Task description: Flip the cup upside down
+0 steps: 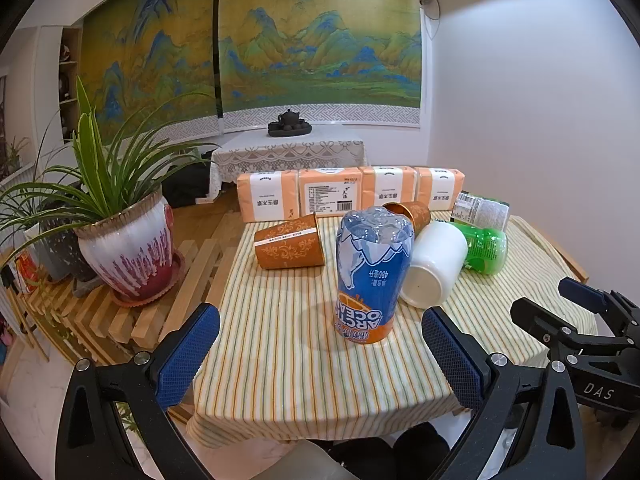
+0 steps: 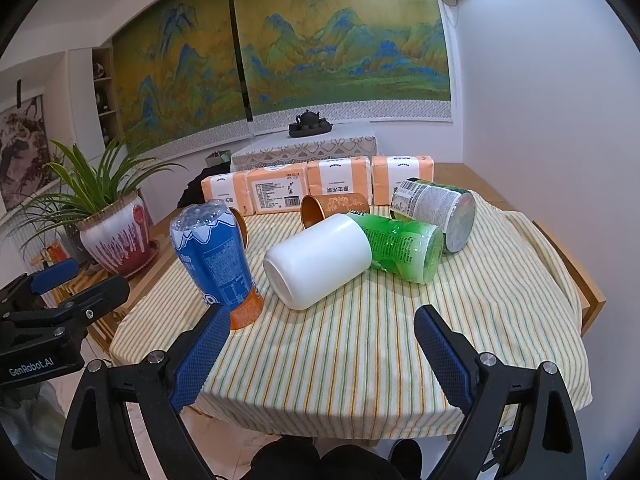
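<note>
A white cup lies on its side on the striped tablecloth, its base towards me; it also shows in the right wrist view. A blue and orange bottle-shaped cup stands upside down to its left, also seen in the right wrist view. Two orange paper cups lie on their sides behind. My left gripper is open and empty, short of the blue cup. My right gripper is open and empty, short of the white cup.
A green bottle and a labelled can lie on their sides at the right. Orange tissue packs line the table's far edge. A potted plant stands on a slatted bench at the left. A white wall is close on the right.
</note>
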`<move>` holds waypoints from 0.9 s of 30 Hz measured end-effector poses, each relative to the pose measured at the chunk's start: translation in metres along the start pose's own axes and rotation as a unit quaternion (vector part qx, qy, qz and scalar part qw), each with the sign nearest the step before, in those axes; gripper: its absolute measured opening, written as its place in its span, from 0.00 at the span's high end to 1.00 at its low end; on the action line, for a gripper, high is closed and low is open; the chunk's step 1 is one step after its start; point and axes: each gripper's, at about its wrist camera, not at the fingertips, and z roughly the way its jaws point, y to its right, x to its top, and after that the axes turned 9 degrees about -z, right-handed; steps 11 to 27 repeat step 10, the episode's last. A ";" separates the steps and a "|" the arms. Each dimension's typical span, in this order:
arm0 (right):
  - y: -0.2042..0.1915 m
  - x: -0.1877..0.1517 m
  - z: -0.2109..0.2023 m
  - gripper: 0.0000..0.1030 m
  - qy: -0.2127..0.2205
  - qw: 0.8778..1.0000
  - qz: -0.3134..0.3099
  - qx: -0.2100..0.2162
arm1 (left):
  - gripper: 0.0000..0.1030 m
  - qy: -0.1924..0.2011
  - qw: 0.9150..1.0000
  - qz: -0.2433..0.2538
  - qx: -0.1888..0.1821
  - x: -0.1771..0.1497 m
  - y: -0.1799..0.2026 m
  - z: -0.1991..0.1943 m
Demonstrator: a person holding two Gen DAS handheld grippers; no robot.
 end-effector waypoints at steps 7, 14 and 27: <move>-0.001 0.000 0.002 0.12 -0.002 1.000 -0.001 0.001 | 0.01 0.001 1.000 0.000 0.000 0.001 -0.001 0.001; -0.001 0.000 0.002 0.12 -0.002 1.000 -0.001 0.000 | 0.01 0.002 1.000 0.002 0.001 0.001 -0.001 0.001; -0.001 0.000 0.002 0.12 -0.002 1.000 -0.001 0.000 | 0.01 0.002 1.000 0.002 0.001 0.001 -0.001 0.001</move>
